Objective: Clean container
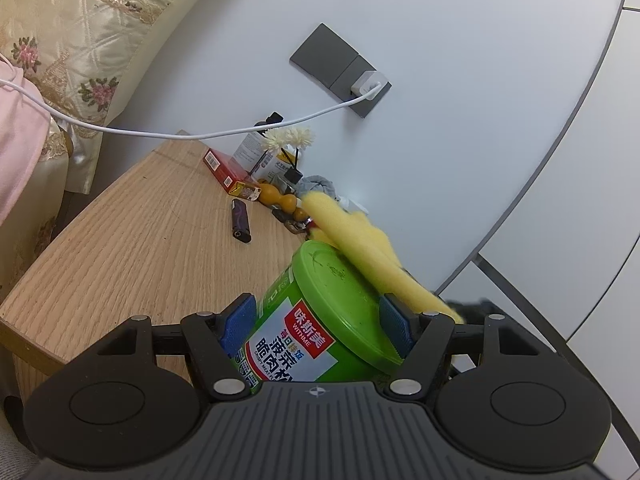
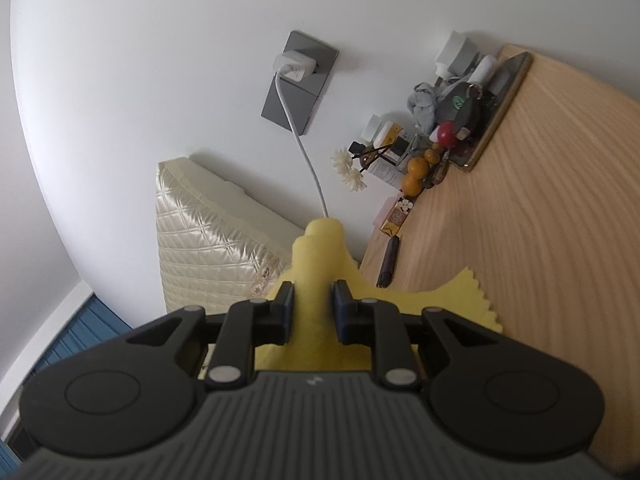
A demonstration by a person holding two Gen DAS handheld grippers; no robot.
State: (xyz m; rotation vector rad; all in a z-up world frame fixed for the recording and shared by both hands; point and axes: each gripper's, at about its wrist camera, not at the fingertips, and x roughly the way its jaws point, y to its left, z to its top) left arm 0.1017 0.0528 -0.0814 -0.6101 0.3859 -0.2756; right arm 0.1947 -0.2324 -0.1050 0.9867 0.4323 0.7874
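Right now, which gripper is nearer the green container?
Left. The left gripper clamps the green container; the right gripper holds the yellow cloth against its lid.

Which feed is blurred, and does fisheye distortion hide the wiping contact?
Left wrist: sharp, yellow cloth slightly smeared on the green container lid; walls bow. Right wrist: tabletop streaked by motion blur; cloth fills the centre, container hidden.

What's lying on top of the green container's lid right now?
A folded yellow cloth rests across the far edge of the green container lid. The lid area beneath the cloth is covered; the rest shows small specks.
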